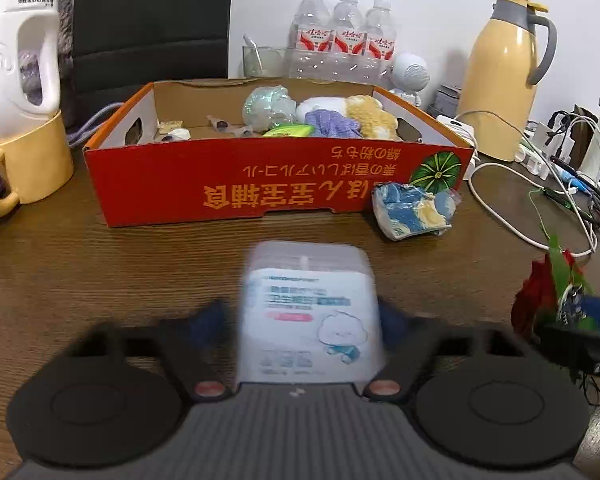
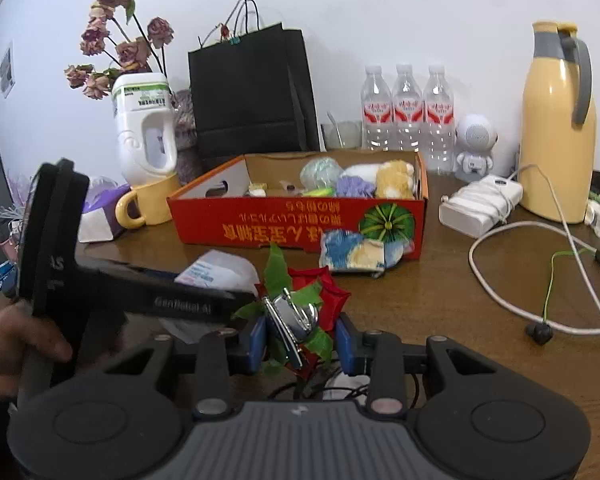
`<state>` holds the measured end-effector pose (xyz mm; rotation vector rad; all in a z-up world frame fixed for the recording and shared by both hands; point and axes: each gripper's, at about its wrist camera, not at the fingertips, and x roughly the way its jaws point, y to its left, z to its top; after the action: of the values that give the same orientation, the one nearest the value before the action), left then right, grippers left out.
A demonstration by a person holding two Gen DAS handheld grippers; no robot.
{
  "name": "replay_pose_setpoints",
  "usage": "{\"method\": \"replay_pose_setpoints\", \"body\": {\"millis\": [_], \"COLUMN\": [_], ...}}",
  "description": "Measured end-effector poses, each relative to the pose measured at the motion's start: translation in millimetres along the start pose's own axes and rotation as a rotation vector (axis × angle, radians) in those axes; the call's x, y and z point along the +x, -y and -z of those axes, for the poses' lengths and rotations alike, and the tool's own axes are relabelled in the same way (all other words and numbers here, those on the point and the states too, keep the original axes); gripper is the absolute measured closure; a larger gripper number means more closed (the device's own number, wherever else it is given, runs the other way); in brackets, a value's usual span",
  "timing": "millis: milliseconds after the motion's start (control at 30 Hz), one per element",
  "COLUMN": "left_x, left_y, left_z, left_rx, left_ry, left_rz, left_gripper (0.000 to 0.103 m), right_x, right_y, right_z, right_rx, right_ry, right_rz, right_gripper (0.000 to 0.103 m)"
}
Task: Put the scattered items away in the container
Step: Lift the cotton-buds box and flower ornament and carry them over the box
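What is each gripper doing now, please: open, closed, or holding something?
Left gripper: closed on the tissue pack.
Right gripper: closed on the red artificial flower.

A tissue pack (image 1: 310,316) is held between the fingers of the left gripper (image 1: 304,322), above the table (image 1: 140,264). Ahead of it the cardboard box (image 1: 260,184) is set, with a crumpled wrapper (image 1: 414,210) against its front right corner. A flower clip (image 2: 300,308) is held in the right gripper (image 2: 300,344). Three water bottles (image 2: 406,108) are lined up behind the box, a flask (image 2: 556,128) far right, a mug (image 2: 148,204) to its left.
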<state>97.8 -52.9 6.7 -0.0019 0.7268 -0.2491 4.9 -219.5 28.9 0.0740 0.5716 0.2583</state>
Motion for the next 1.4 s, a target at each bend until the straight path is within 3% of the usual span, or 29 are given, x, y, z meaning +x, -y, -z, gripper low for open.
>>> {"method": "replay_pose_setpoints", "body": {"millis": [200,367,500,600,767,833,933,1067,1200,1400], "left_x": [-19.3,-85.9,-111.4,-111.5,-85.6,-63.5,-15.1,58.8,111.5,158.8], "left_y": [-3.7,7.0,8.9,0.3,-29.8,-42.7,-65.3,-102.5,-117.2,-110.7], "left_z": [10.8,38.1,52.7,34.7,-40.7,-79.3,-137.8,-191.1,-210.6,-213.0], "left_rx": [-0.031,-0.042,-0.075,-0.070,-0.066,-0.056,-0.094,-0.229,-0.283,-0.231], "left_ry": [0.043,0.253,0.278,0.307,0.327,0.297,0.159,-0.025,-0.139,-0.214], "left_rz": [-0.066,-0.171,-0.147,-0.169,-0.131,-0.102,-0.070,-0.052,-0.066,-0.201], "left_gripper": [0.037,0.037,0.036,0.036,0.036,0.036,0.036,0.036,0.036,0.036], "right_x": [2.2,-6.9,-8.9,-2.3,27.2,48.2,97.2,182.0,248.8,305.8], "right_y": [-5.2,-25.9,-46.4,-48.9,-36.3,-27.2,-10.5,8.6,21.1,29.8], "right_z": [-1.8,-3.3,-1.7,-15.0,-71.6,-106.5,-161.1,-206.2,-224.6,-221.6], "right_rx": [0.002,-0.006,-0.026,-0.021,-0.014,0.002,0.076,0.190,0.220,0.232], "right_ry": [0.010,0.050,0.068,0.081,0.092,0.084,0.015,-0.137,-0.245,-0.354], "right_rz": [-0.008,-0.019,-0.059,-0.071,-0.083,-0.094,-0.144,-0.167,-0.083,-0.006], "right_gripper": [0.068,0.068,0.069,0.069,0.069,0.068,0.068,0.068,0.068,0.068]}}
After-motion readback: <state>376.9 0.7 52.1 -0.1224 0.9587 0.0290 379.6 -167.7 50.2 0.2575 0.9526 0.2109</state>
